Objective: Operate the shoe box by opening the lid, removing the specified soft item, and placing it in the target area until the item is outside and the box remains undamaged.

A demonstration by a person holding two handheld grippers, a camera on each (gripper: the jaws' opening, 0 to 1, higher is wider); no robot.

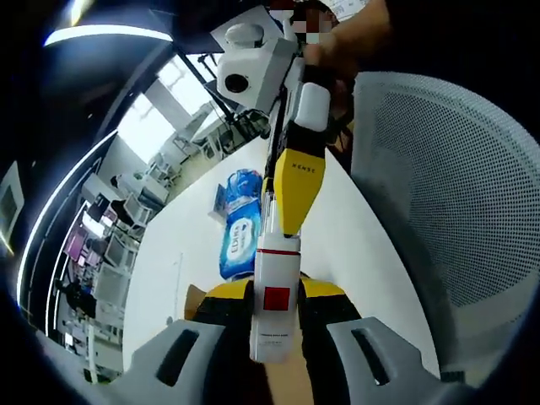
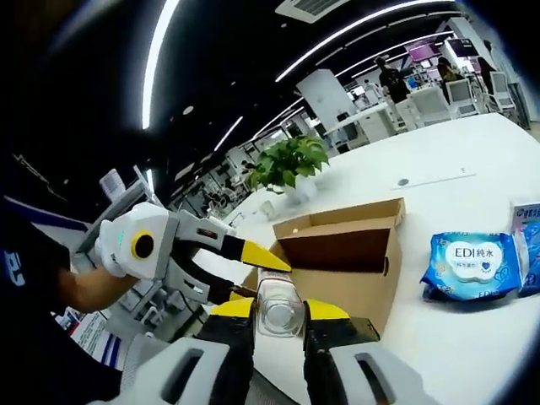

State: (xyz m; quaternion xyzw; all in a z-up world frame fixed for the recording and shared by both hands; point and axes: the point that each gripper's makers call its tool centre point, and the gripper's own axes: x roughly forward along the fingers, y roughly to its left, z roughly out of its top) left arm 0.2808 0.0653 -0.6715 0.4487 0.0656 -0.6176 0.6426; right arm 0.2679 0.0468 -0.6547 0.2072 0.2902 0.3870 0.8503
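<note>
Cardboard shoe box (image 2: 342,257) open beyond right gripper (image 2: 278,325) | both grippers clamp bottle (image 2: 279,308)

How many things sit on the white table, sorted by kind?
Blue wipe packs: 2
Open cardboard box: 1
Potted plant: 1
Total: 4

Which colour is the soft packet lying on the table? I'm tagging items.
Blue with white lettering; the soft packet shows best in the right gripper view, beside the open cardboard box.
</note>
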